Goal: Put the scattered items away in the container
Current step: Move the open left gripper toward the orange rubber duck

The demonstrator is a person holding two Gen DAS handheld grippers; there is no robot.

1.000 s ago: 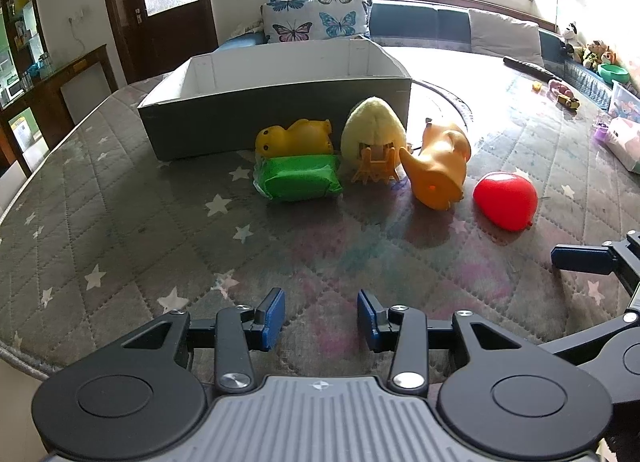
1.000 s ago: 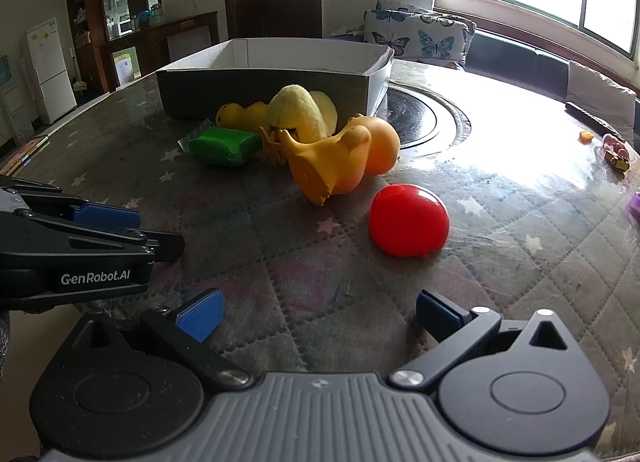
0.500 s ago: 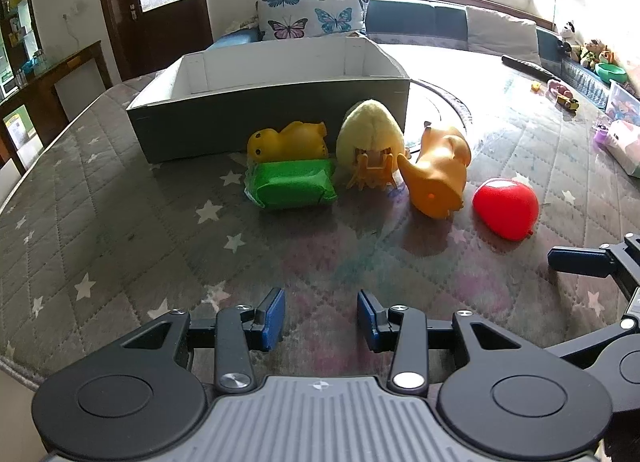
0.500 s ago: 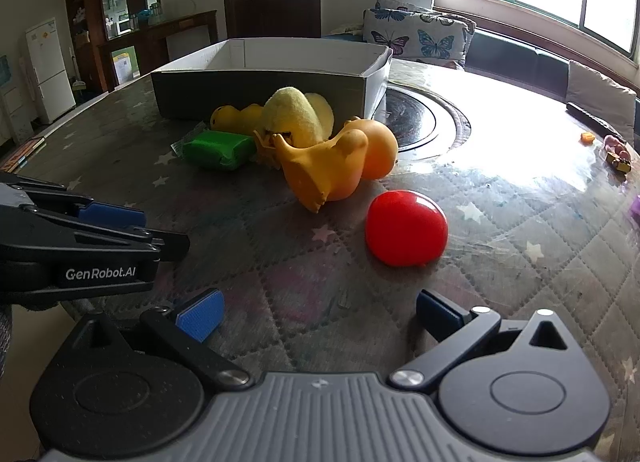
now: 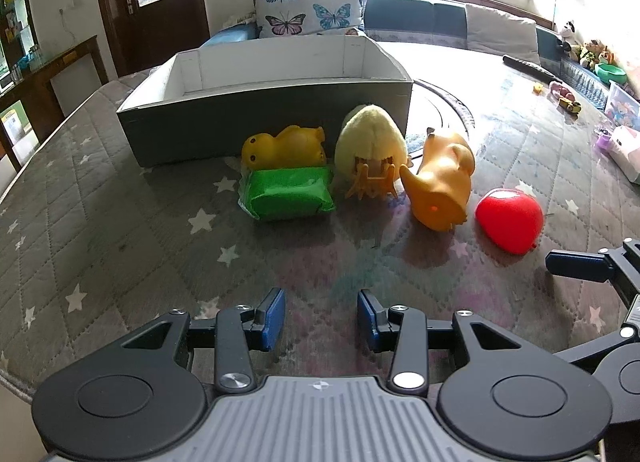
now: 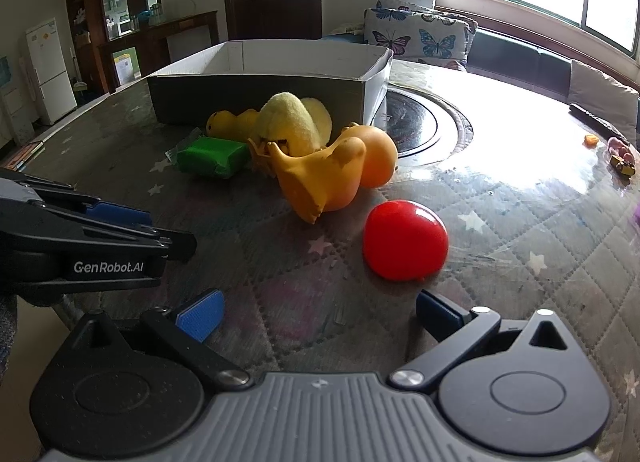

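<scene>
Your red ball [image 6: 405, 240] sits just right of centre in the right wrist view, directly ahead of the right claw [image 6: 318, 316], which gapes wide and empty. Round, it has no long axis to match. The left claw [image 5: 321, 318], half open and empty, faces the green pack [image 5: 289, 193], lying crosswise before the box [image 5: 256, 118].

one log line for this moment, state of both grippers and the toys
left gripper: open, empty | right gripper: open, empty | red ball: nearest right gripper | green block, toys: on table | box: nothing visible inside
</scene>
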